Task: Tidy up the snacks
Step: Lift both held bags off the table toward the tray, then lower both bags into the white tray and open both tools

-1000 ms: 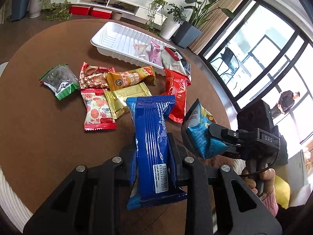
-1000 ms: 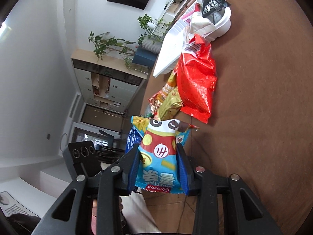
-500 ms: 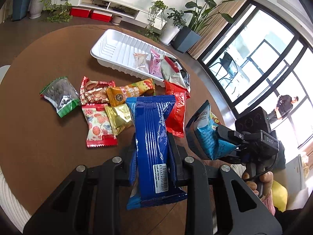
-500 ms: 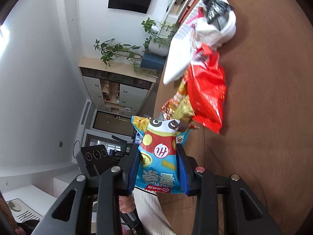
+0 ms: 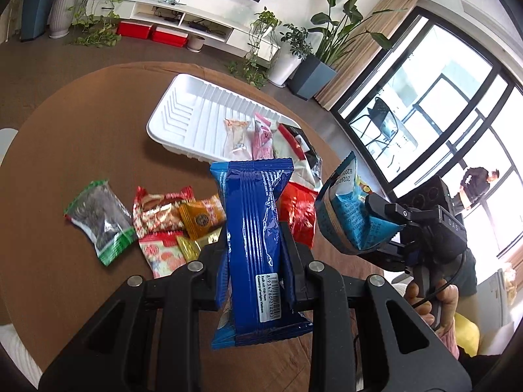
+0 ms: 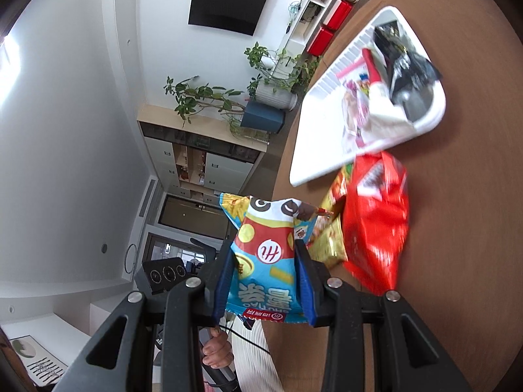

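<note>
Left gripper (image 5: 255, 254) fingers clamp the blue pack (image 5: 253, 228); right gripper (image 6: 266, 281) holds the chip bag (image 6: 264, 261). Tray (image 5: 196, 114) ahead: carry both level, release inside w/o dragging.

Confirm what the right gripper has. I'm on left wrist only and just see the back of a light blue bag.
Observer: The right gripper is shut on a light blue chip bag with a cartoon face on its front; both fingers press its sides.
Operator: Is the far end of the tray free? The blue packet blocks me.
Observer: No. In the right wrist view a black-and-silver bag fills that end of the white tray.
Operator: Anything behind the left gripper?
Observer: A hand on its handle, with a white ribbed sleeve beside it.
</note>
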